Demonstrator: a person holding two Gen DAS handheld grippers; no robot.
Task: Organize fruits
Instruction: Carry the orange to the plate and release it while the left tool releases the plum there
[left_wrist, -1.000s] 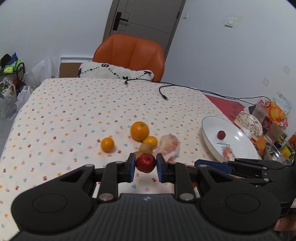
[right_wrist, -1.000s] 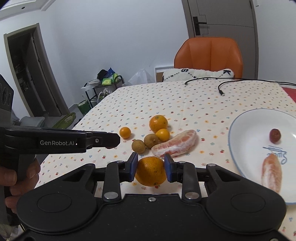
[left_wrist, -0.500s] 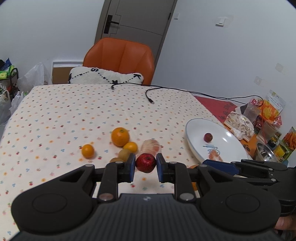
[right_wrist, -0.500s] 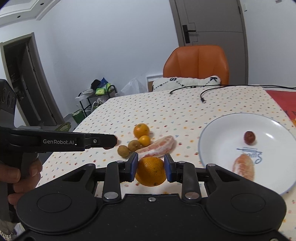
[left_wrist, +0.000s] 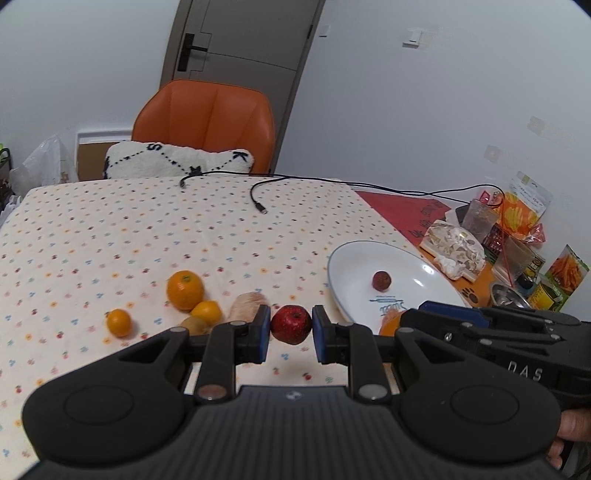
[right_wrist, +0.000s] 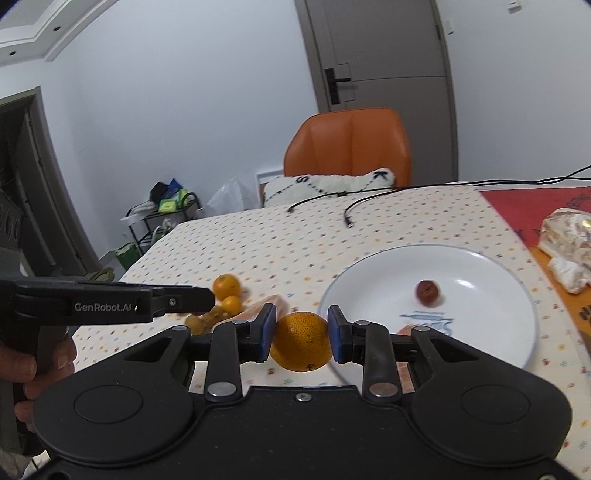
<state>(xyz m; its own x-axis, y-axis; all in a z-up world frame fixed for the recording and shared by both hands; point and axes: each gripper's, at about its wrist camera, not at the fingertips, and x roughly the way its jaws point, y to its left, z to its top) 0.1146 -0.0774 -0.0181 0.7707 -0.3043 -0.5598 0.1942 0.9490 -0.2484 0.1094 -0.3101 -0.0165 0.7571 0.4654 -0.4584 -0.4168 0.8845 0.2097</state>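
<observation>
My left gripper (left_wrist: 291, 325) is shut on a small red apple (left_wrist: 291, 324), held above the dotted tablecloth just left of the white plate (left_wrist: 354, 258). My right gripper (right_wrist: 301, 339) is shut on an orange (right_wrist: 300, 341) near the plate's (right_wrist: 480, 269) left rim. A small dark red fruit (left_wrist: 381, 280) (right_wrist: 427, 291) lies on the plate, with a peeled citrus piece mostly hidden behind the grippers. On the cloth lie a large orange (left_wrist: 184, 290), two small oranges (left_wrist: 119, 322) (left_wrist: 208, 312), a brown kiwi (left_wrist: 194, 325) and a peeled pomelo segment (left_wrist: 245, 304).
Black cables (left_wrist: 258, 201) trail across the far table. Snack packets and a metal bowl (left_wrist: 506, 295) crowd the right edge on a red mat (left_wrist: 402, 206). An orange chair (left_wrist: 207, 122) with a white cushion stands behind. A hand (right_wrist: 26, 369) holds the left gripper's handle.
Both grippers have swung right toward the plate with their fruits still held; the plate now looks larger and closer in both views, and the loose fruits have slid left.
</observation>
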